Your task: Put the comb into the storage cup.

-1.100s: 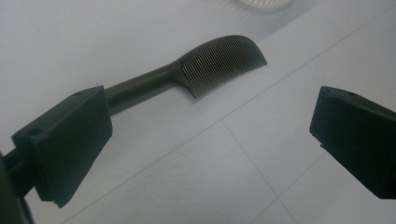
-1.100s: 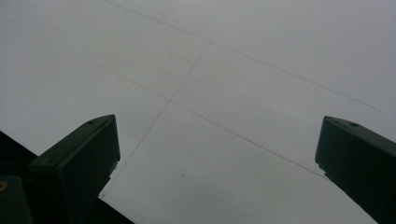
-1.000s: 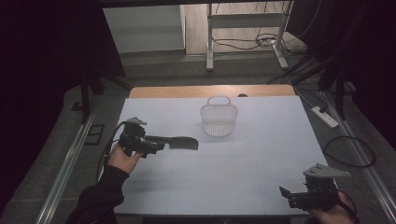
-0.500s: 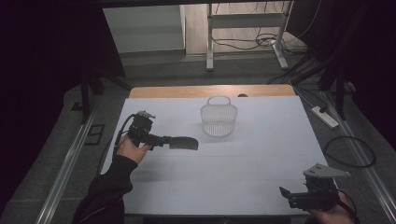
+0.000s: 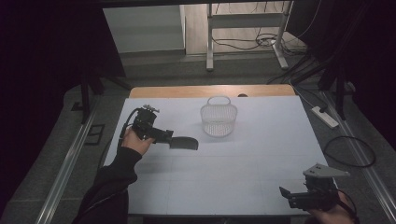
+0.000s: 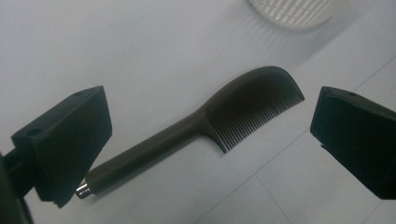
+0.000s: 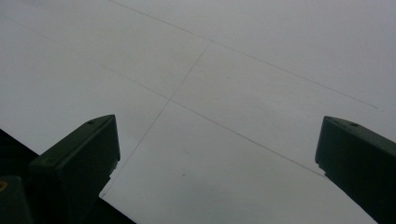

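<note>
White table [image 5: 243, 177] in a dim room, dark plastic comb [image 6: 219, 126] lying flat between the left gripper's [image 6: 210, 140] spread jaws, white wire basket [image 5: 218, 119] nearby, right gripper [image 7: 215, 158] spread, empty.

dark brown comb [image 6: 219, 121] with fine ridged teeth — white slatted basket [image 5: 218, 119] — plain white table [image 5: 243, 172] — black claws.

In the left gripper view the white basket [image 6: 295, 8] is cut off by the far edge, leaving just its lower wall, and the comb [image 6: 201, 133] hides the near end of its handle behind the left jaw. From the high view the comb's teeth are too small to make out. The right gripper [image 5: 299, 198] and its hand run off the near edge there.
</note>
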`<action>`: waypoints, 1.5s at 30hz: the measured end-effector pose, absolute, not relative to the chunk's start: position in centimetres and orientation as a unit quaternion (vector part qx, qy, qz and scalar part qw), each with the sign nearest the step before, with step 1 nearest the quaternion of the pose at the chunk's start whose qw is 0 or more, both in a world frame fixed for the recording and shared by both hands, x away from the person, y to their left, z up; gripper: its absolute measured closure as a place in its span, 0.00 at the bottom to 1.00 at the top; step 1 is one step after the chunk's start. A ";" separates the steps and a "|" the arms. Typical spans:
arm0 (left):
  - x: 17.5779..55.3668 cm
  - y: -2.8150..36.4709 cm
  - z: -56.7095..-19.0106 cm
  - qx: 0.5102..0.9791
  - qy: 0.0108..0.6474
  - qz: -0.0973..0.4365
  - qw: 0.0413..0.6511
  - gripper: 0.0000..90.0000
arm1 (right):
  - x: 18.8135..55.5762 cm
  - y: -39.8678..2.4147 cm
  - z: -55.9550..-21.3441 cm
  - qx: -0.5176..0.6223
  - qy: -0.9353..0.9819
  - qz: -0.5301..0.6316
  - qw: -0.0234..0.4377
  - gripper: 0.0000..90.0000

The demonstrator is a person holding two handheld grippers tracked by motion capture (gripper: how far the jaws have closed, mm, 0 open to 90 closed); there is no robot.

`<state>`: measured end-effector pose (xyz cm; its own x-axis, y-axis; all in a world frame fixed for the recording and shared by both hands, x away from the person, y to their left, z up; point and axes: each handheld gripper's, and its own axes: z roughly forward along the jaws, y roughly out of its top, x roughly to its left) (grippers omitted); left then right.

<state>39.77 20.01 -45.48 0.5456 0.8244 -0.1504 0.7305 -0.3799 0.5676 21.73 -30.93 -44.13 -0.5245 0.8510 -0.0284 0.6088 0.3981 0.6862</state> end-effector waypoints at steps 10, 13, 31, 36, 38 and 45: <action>41.1 19.7 -45.9 0.827 0.475 0.078 0.291 0.00 | 21.7 -30.9 -44.1 0.448 0.815 0.315 0.192 0.00; 41.6 19.6 -46.0 0.824 0.480 0.076 0.292 0.00 | 21.7 -30.9 -44.1 0.448 0.815 0.315 0.192 0.00; 42.4 19.8 -46.1 0.831 0.477 0.078 0.275 0.90 | 21.7 -30.9 -44.1 0.447 0.815 0.313 0.193 0.00; 42.7 19.7 -46.3 0.828 0.486 0.080 0.267 0.99 | 21.7 -30.9 -44.1 0.448 0.815 0.314 0.194 0.00; 42.7 19.7 -46.4 0.829 0.487 0.080 0.263 0.99 | 21.7 -30.9 -44.1 0.448 0.815 0.313 0.194 0.00; 43.0 19.4 -48.0 0.826 0.496 0.077 0.256 0.99 | 21.7 -30.9 -44.2 0.447 0.815 0.313 0.195 0.01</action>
